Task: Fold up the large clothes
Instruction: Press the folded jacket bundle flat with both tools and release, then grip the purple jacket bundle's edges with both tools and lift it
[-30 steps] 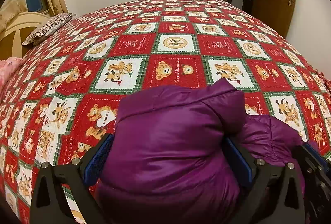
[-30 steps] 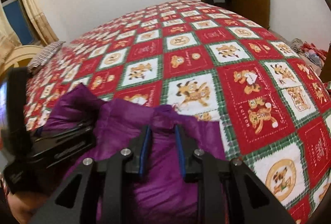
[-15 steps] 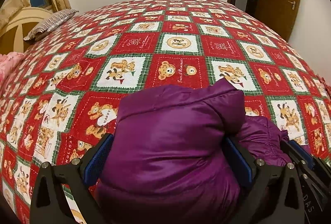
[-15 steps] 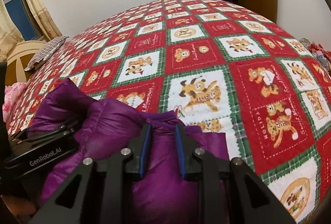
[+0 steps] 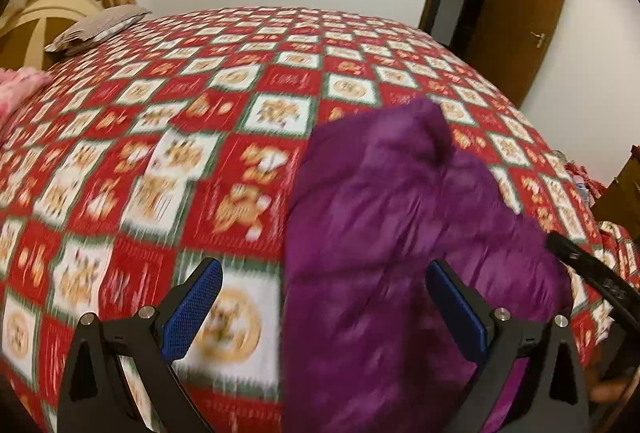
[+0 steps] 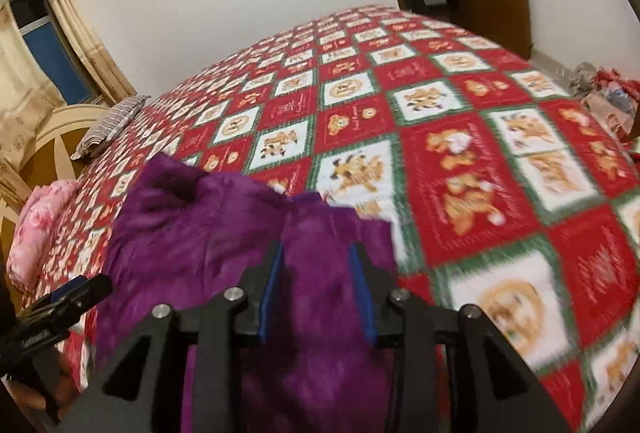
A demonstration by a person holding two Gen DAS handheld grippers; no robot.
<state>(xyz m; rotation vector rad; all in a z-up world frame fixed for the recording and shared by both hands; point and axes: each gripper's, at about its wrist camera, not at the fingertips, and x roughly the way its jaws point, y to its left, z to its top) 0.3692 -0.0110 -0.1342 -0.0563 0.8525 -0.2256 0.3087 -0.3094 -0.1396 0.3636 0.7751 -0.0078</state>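
A purple puffer jacket [image 5: 392, 233] lies bunched on the red teddy-bear quilt [image 5: 240, 105]. My left gripper [image 5: 324, 309] is open, its blue pads wide apart; only the right pad touches the jacket's left part. In the right wrist view the jacket [image 6: 224, 233] fills the lower middle. My right gripper [image 6: 316, 289] has its jaws partly apart with purple fabric bulging between the pads. The left gripper's body [image 6: 60, 305] shows at lower left there, and the right gripper's body [image 5: 592, 277] shows at right in the left view. Both views are motion-blurred.
A striped pillow [image 5: 96, 27] and cream headboard [image 5: 40, 21] stand at the far left. A pink cloth [image 6: 36, 225] lies at the bed's left edge. A brown door [image 5: 516, 13] is at the back right. Clutter [image 6: 600, 89] lies beside the bed's right side.
My left gripper has pulled back and left off the jacket, which now sits right of it. My right gripper's jaws have widened. Both cameras have tilted up.
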